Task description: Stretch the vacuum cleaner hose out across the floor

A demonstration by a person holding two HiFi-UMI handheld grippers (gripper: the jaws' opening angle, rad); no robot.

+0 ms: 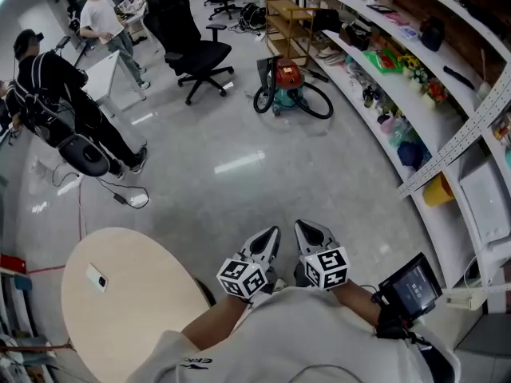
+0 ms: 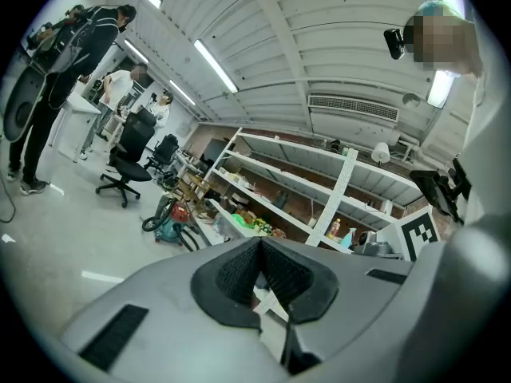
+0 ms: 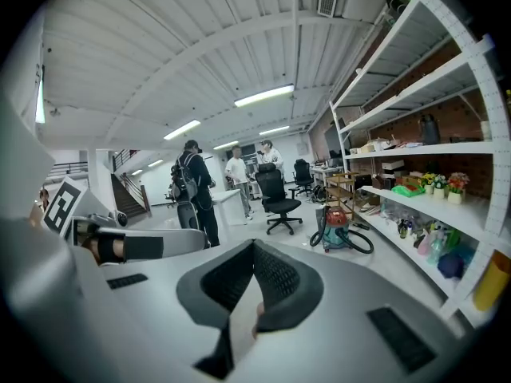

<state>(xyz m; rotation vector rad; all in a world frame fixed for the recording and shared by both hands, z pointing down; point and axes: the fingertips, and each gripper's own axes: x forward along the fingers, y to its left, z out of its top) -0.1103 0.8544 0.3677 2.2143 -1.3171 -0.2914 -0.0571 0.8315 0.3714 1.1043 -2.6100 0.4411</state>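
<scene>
**Hose far ahead, both hand-held grippers empty**

The red-and-teal canister vacuum cleaner (image 1: 287,84) stood on the grey floor well apart from me, almost straight ahead, close against the foot of the long white shelving (image 1: 447,214); its black ribbed hose (image 1: 326,102) lay coiled in loops round the body, so it had no long axis yet, the loops spreading roughly left to right across my line of approach.

The left hand-held gripper (image 1: 270,238) and the right hand-held gripper (image 1: 310,231) sat side by side near my chest; each had its jaws pressed together with nothing between them. I judged neither clearly nearer, since the vacuum cleaner lay about midway between their lines; the looser loop on the shelving side perhaps favoured the right one. The whole stretch of open floor had to be crossed before any grasp.

As for writing: I could read no brand on the vacuum cleaner; the cubes carried only black-and-white square markers; the small screen (image 1: 411,284) at my right wrist was too small to read.
</scene>
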